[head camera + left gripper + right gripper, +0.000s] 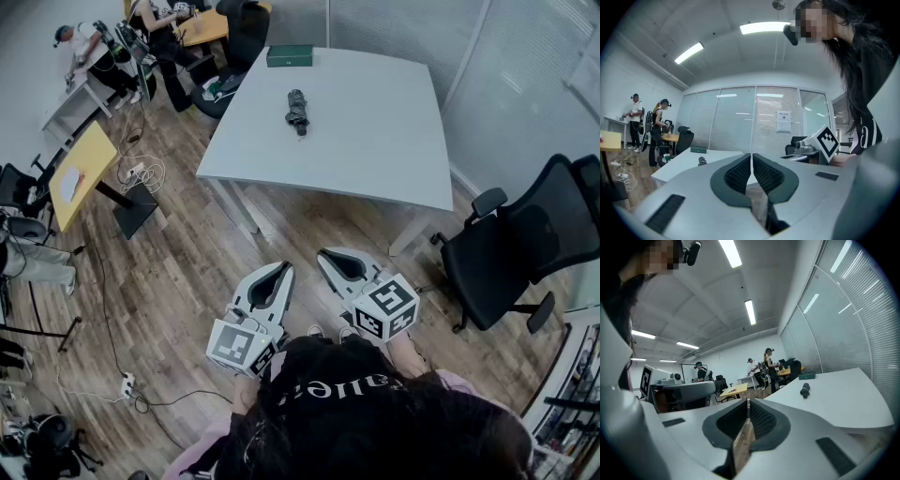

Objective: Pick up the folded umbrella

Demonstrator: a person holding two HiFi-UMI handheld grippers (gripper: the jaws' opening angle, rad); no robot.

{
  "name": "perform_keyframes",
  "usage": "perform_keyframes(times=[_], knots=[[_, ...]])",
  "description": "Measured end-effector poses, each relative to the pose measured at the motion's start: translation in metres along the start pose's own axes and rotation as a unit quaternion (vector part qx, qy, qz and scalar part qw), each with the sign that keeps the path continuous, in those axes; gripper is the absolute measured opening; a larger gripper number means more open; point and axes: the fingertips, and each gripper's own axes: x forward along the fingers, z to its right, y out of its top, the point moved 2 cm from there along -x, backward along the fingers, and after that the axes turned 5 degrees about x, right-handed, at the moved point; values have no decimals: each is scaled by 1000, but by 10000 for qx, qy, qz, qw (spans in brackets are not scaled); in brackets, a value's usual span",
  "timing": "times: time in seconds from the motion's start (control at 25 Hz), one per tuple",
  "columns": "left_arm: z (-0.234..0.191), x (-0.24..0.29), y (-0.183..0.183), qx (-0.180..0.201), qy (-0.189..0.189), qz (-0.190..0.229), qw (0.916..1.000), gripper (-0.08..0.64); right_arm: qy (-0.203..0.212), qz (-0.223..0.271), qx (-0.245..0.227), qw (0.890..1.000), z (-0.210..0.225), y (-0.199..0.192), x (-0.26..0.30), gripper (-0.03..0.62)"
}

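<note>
The folded umbrella [297, 111], dark and compact, lies on the white table [375, 141] well ahead of me, with nothing touching it. In the left gripper view the umbrella [701, 161] is small at the far left, and in the right gripper view the umbrella [805, 389] is at the right on the tabletop. Both grippers hang over the wooden floor, short of the table's near edge. My left gripper [283, 270] has its jaws together with nothing between them. My right gripper [326, 255], beside it, is likewise shut and empty.
A green box [290, 56] sits at the table's far edge. A black office chair [525, 244] stands to the right of the table. At the left are a yellow desk [80, 169], cables on the floor [141, 173] and people [94, 47] at far desks.
</note>
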Motion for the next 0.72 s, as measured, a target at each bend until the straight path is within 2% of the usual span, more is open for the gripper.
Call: perform_keyframes(times=[0.36, 0.72], knots=[[-20, -8, -11, -32, -85, -46, 9999, 31, -79, 81, 250, 9996, -6, -6, 16, 32], [-25, -12, -23, -201, -144, -57, 9997, 31, -210, -120, 328, 9992, -10, -20, 14, 32]])
